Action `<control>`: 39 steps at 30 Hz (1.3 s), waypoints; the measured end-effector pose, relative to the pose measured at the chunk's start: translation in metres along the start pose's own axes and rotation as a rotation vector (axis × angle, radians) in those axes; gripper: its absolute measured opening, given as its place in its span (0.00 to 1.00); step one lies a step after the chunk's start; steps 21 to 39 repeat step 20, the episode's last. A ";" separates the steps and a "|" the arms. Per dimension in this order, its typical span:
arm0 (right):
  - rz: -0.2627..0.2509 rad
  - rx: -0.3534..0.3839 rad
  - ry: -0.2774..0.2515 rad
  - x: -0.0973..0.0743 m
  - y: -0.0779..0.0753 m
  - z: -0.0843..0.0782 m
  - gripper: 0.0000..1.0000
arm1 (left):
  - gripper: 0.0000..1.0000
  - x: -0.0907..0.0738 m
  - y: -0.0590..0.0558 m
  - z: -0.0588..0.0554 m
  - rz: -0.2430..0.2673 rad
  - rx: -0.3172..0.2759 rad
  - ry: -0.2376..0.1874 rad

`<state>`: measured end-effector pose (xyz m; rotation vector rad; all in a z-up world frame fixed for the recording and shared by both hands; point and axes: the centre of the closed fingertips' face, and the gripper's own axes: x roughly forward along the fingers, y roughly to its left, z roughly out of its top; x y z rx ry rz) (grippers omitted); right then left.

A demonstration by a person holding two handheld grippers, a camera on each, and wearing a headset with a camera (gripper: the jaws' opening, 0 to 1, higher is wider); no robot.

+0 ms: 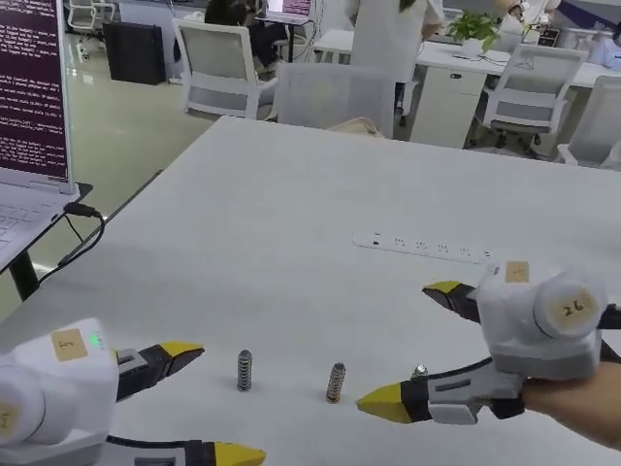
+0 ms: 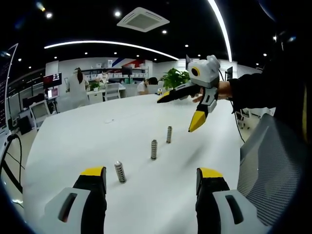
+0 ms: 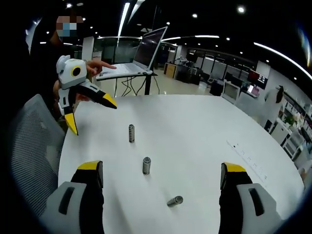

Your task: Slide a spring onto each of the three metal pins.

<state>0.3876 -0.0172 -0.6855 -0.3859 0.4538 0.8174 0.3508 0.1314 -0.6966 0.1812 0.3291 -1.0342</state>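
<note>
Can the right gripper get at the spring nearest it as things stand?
Probably yes. The right gripper has its jaws wide open, and the nearest spring sits on bare table between them with nothing in the way. The left gripper is off beside the far spring.

Only one thing here really reads. The round sticker on the back end of the right gripper has a handwritten "26" on it. Just above that, on top of the same white body, there's a small tan sticker, but its marks are too faint to make out. The left gripper has its own tan tag with a single scrawled character, maybe a "1" or an "f", can't tell which. Over on the left, the laptop screen is packed with lines of pale text on dark purple, way too small to read.
</note>
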 end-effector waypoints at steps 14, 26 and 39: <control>-0.081 0.108 -0.040 -0.031 0.005 -0.030 0.99 | 0.73 -0.001 -0.003 0.001 -0.001 -0.003 0.000; -0.091 0.136 -0.040 -0.035 0.013 -0.042 0.99 | 0.72 -0.003 -0.003 0.000 0.003 -0.008 -0.003; -0.091 0.136 -0.040 -0.035 0.013 -0.042 0.99 | 0.72 -0.003 -0.003 0.000 0.003 -0.008 -0.003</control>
